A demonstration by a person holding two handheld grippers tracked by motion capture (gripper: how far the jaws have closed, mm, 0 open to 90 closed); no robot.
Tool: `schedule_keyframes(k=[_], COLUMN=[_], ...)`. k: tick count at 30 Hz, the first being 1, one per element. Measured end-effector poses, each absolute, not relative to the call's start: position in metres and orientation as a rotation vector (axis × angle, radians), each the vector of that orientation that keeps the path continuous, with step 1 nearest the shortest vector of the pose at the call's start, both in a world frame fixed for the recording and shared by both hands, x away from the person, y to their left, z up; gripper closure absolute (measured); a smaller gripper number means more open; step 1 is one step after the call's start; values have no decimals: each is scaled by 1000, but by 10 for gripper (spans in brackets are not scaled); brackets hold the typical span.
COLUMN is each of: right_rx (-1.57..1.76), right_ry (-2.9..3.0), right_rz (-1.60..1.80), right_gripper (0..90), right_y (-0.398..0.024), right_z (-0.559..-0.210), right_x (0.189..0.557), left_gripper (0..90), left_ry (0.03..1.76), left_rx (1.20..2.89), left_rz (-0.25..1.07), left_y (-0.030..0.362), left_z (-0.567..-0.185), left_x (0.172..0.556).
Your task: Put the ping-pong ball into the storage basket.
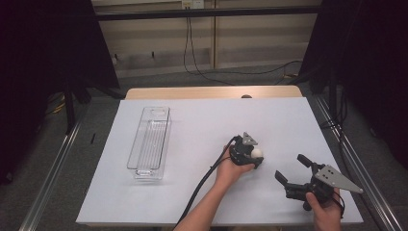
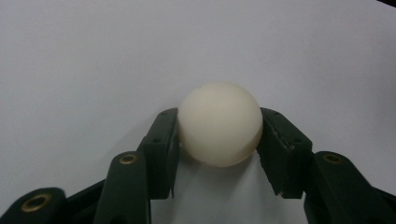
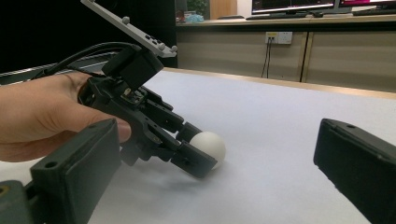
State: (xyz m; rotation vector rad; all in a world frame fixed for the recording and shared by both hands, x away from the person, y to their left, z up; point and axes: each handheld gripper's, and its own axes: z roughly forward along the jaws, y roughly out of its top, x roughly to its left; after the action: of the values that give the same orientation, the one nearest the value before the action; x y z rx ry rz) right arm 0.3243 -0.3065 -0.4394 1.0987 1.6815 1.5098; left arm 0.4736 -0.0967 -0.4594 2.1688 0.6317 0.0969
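A: How is the white ball (image 2: 219, 123) held?

B: It is pinched across its middle by the left gripper (image 1: 253, 157), low on the white table (image 1: 202, 125). The right gripper (image 1: 294, 170) is kept spread, holding nothing.

A: Handling?

B: It is judged light, hard, smooth and easily rolled. The 1 clear tray (image 1: 150, 142) is seen farther off.
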Motion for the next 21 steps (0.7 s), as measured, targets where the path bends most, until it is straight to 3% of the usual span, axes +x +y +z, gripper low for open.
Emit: schedule_keyframes(k=[21], right_rx=[1108], right_ry=[1672], right_rz=[1513], right_gripper=[3], right_y=[-305], right_z=[-440], right_x=[325], left_gripper=[510], left_ry=[657], left_rx=[2105], left_rz=[81], left_y=[-69], left_z=[-450], left_x=[468])
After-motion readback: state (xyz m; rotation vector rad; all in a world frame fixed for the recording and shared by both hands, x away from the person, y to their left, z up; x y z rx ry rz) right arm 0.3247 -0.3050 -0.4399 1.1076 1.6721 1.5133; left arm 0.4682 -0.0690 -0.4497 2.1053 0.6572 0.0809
